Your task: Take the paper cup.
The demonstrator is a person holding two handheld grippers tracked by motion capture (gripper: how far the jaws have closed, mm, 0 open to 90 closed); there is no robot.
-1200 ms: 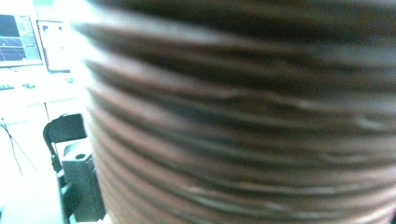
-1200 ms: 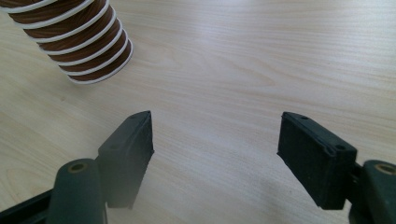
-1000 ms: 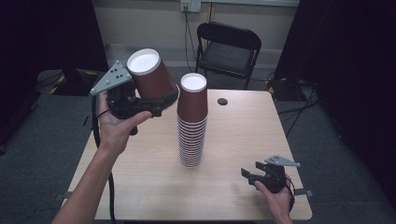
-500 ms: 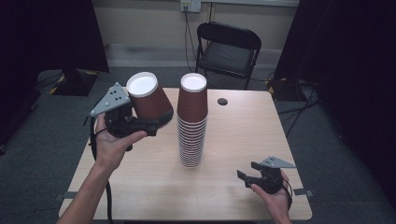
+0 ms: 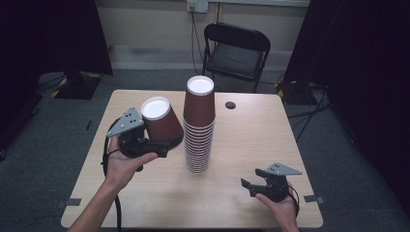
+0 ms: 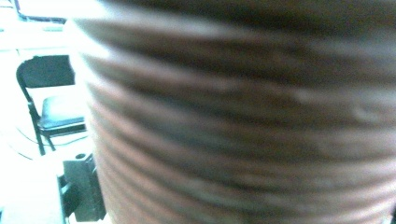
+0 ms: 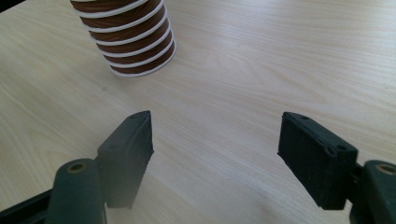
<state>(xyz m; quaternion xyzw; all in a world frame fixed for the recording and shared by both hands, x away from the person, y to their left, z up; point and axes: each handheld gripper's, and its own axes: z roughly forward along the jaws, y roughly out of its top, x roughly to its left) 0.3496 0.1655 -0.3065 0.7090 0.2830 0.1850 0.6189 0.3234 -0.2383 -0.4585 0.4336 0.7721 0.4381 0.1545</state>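
A light wooden surface (image 5: 145, 198) is standing on grey carpet (image 5: 53, 140). A black folding chair (image 5: 235, 50) is sitting behind it against a pale wall (image 5: 145, 24) with a power outlet (image 5: 197, 5). Black curtains (image 5: 48, 34) are hanging on both sides.

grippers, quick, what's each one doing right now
left gripper: shut on a brown cup, upside down, tilted, beside the cup stack.
right gripper: open, nothing held, low over the table.

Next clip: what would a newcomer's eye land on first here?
The tall stack of brown paper cups standing upside down mid-table draws the eye first. Just left of it, the left gripper holds one more brown paper cup, tilted, off the pale wooden table. Near the table's front right, the right gripper waits open.
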